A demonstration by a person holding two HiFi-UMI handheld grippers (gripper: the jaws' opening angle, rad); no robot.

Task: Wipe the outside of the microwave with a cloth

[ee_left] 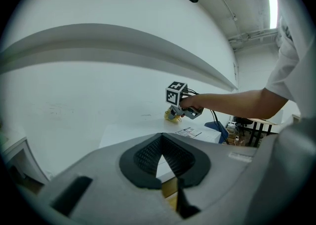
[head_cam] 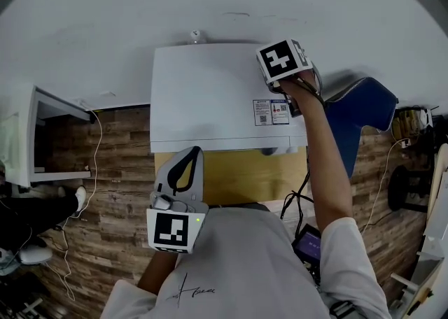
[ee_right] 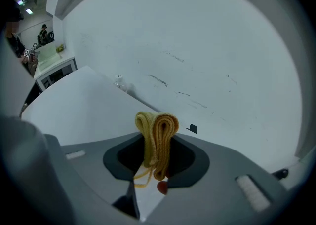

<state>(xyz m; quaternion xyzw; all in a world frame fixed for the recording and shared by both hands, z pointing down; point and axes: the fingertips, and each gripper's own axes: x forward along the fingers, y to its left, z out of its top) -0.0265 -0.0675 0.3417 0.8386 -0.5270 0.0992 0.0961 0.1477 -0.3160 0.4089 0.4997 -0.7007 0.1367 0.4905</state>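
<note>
The white microwave (head_cam: 210, 101) is seen from above, standing against the white wall. My right gripper (head_cam: 283, 62) is over its back right corner, shut on a folded yellow cloth (ee_right: 157, 130) that sticks up between the jaws. The left gripper view shows that cloth (ee_left: 171, 116) resting on the microwave's top (ee_left: 128, 132) under the right gripper (ee_left: 174, 112). My left gripper (head_cam: 186, 160) hangs in front of the microwave's front edge, close to my body. Its jaws are shut on nothing (ee_left: 165, 169).
A label sticker (head_cam: 271, 111) sits on the microwave top near the right gripper. A blue chair (head_cam: 364, 111) stands to the right, a white cabinet (head_cam: 21, 136) to the left. Cables run over the wooden floor (head_cam: 112, 192). A small black clip (ee_right: 192, 129) is on the wall.
</note>
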